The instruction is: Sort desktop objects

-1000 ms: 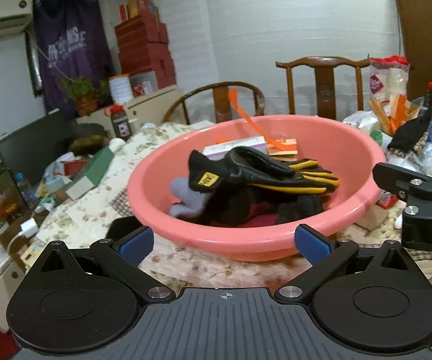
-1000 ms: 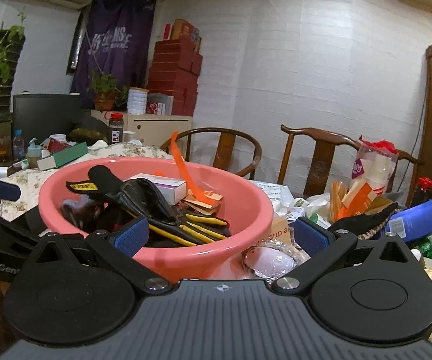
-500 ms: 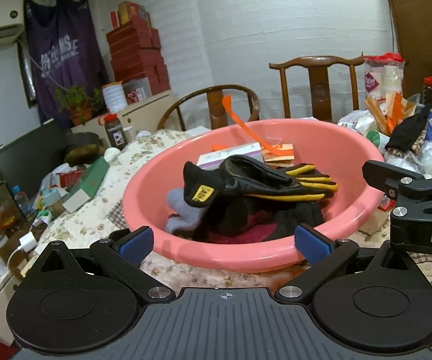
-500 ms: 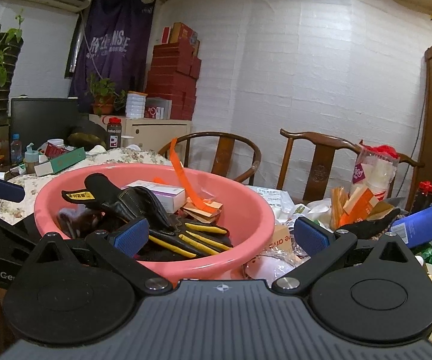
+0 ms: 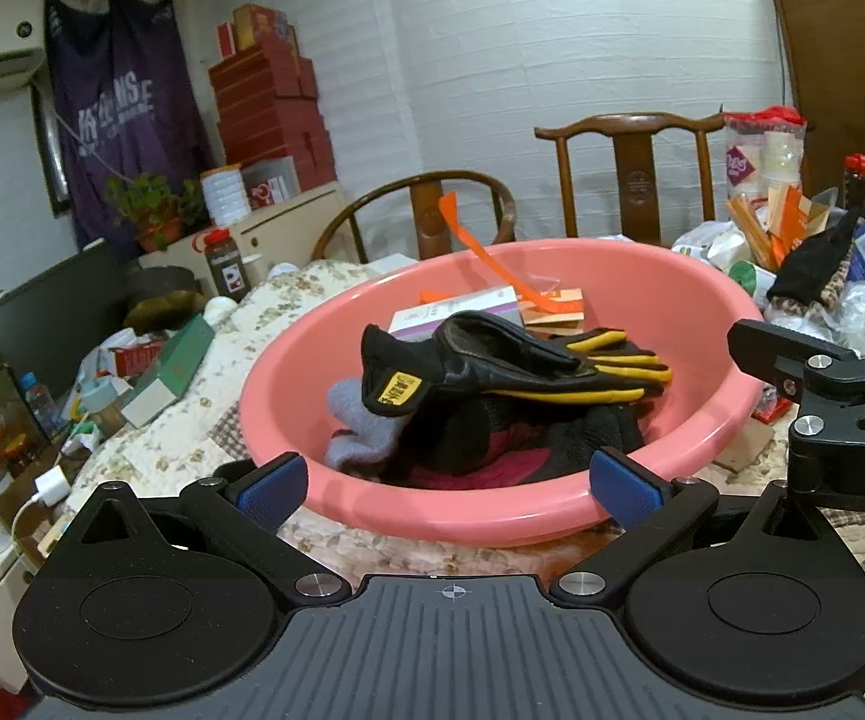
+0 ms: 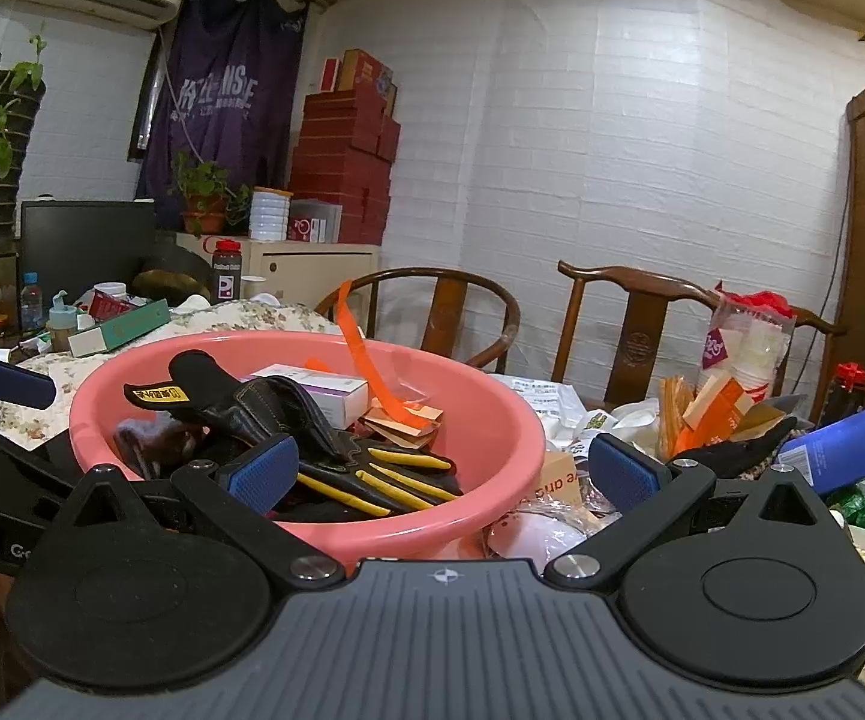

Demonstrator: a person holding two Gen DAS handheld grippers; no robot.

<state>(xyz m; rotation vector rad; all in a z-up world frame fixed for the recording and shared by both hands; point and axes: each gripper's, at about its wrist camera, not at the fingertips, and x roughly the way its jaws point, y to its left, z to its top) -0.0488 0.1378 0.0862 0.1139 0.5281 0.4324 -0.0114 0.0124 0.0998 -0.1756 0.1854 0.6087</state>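
Note:
A pink basin (image 5: 702, 312) sits on the flowered tablecloth; it also shows in the right wrist view (image 6: 492, 420). In it lie black-and-yellow gloves (image 5: 516, 366) (image 6: 312, 420), a grey cloth (image 5: 354, 420), a white-purple box (image 5: 456, 312) (image 6: 324, 387) and an orange strip (image 5: 480, 252) (image 6: 366, 360). My left gripper (image 5: 449, 483) is open and empty at the basin's near rim. My right gripper (image 6: 443, 471) is open and empty over the basin's right near rim. The right gripper's body (image 5: 840, 414) shows at the left view's right edge.
A green box (image 5: 174, 360) (image 6: 126, 324), bottles and clutter lie left of the basin. A blue tube (image 6: 840, 450), black glove (image 6: 732, 450), orange packets (image 6: 714, 408) and plastic bags crowd the right. Two wooden chairs (image 6: 642, 324) stand behind the table.
Both grippers have risen and tilted slightly, so the basin sits lower in view and more of its inside shows. Both stay open and empty.

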